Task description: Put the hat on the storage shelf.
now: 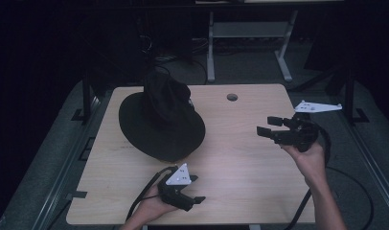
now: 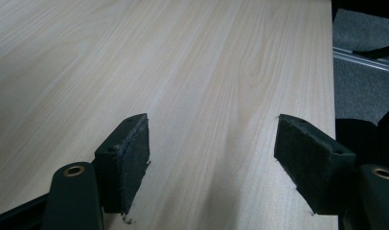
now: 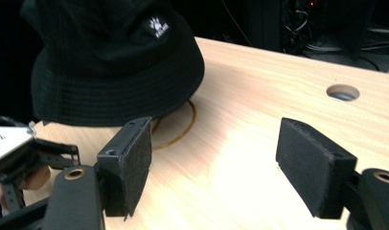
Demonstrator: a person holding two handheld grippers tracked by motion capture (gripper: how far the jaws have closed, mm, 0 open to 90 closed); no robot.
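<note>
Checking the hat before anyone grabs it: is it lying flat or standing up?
Standing up. The black hat rests brim-down on the table, its crown rising slightly crumpled, logo patch showing; neither tool touches it.

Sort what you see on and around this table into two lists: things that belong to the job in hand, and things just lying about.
In the job:
- hat, black, on the table
- right gripper, open, pointing at the hat
- left gripper, open and empty

Lying about:
- ring drawn on the table, partly under the hat
- cable hole
- desk frame behind
</note>
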